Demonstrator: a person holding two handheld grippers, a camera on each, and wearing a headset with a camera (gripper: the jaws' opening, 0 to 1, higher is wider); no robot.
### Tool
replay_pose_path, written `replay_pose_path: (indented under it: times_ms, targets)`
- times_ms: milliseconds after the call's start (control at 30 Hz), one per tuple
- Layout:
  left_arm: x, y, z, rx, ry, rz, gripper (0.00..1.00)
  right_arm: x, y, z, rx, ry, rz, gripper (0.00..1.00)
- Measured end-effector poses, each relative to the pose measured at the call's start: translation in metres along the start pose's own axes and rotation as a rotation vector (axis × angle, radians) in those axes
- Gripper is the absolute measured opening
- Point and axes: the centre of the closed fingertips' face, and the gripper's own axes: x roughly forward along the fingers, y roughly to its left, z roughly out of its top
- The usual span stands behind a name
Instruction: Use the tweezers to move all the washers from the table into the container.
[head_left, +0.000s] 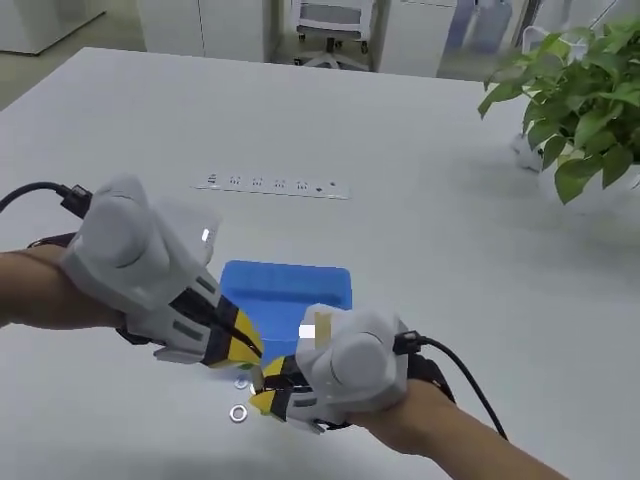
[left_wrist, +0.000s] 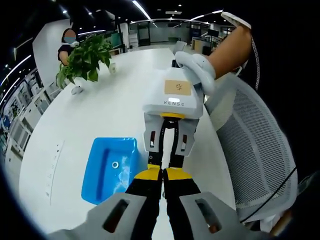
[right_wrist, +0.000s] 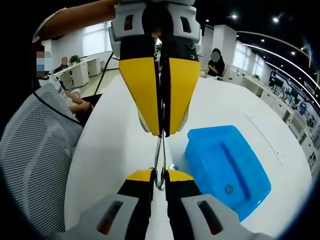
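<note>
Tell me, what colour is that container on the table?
The container is bright blue all over; it shows best in the right gripper view.

desk: white, broad, plain top.
power strip: white, lying flat mid-desk.
potted plant: leafy green, at the far right of the desk.
mesh chair: grey, beside the desk's near edge.
rolling chair: beyond the far edge.
</note>
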Motion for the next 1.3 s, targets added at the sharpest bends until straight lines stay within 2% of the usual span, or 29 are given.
replay_pose_path:
  times_ms: [300, 567, 900, 1300]
  targets:
    - [-0.011, 0.001, 0.019, 0.005, -0.003, -0.008, 0.05, -0.017, -0.003, 0.015, 0.013, -0.030, -0.011, 0.10]
    - [-0.018, 0.007, 0.033, 0.020, -0.008, -0.002, 0.05, -0.029, -0.013, 0.023, 0.006, -0.031, -0.032, 0.10]
    - [-0.028, 0.025, 0.048, 0.041, -0.008, 0.010, 0.05, -0.041, -0.033, 0.036, 0.010, -0.049, -0.044, 0.10]
    - [-0.029, 0.050, 0.054, 0.079, -0.003, 0.018, 0.05, -0.045, -0.061, 0.038, 0.016, -0.063, -0.079, 0.10]
